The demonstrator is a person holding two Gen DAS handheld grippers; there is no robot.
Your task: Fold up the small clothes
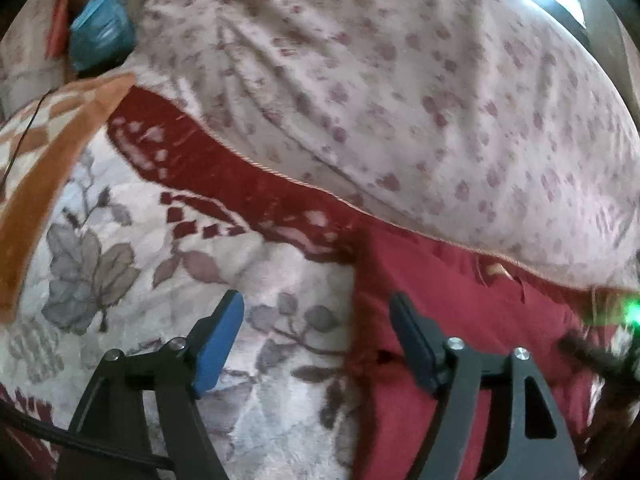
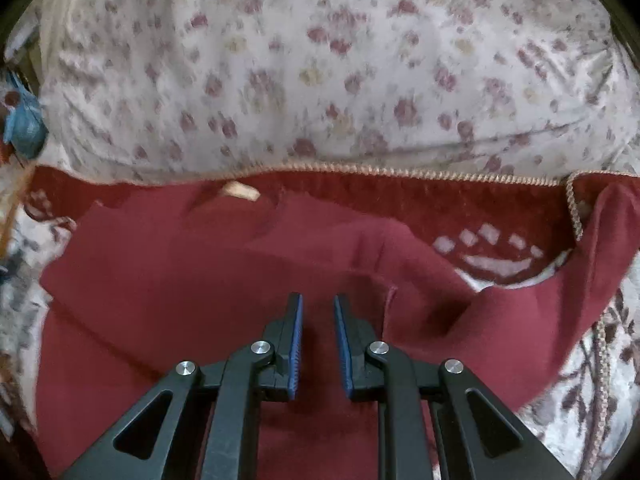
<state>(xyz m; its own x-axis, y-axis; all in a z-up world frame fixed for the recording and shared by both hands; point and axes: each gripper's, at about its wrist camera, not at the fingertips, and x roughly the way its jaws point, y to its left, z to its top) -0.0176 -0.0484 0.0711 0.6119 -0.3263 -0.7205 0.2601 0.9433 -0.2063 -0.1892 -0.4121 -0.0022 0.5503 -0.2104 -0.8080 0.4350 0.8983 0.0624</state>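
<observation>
My left gripper (image 1: 316, 322) gapes wide over the blanket (image 1: 168, 280), empty; my right gripper (image 2: 318, 316), narrowly parted, hovers mid-frame above the maroon garment (image 2: 160, 280).

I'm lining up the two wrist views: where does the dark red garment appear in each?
Left wrist: dark red garment lower right, under the right finger.
Right wrist: it fills the centre and bottom.
Shared landmark: floral pillow behind it.

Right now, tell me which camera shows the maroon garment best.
The right wrist view: the maroon garment fills the middle, its folds and small tan tag visible. The left wrist view shows only its left part, blurred.
</observation>
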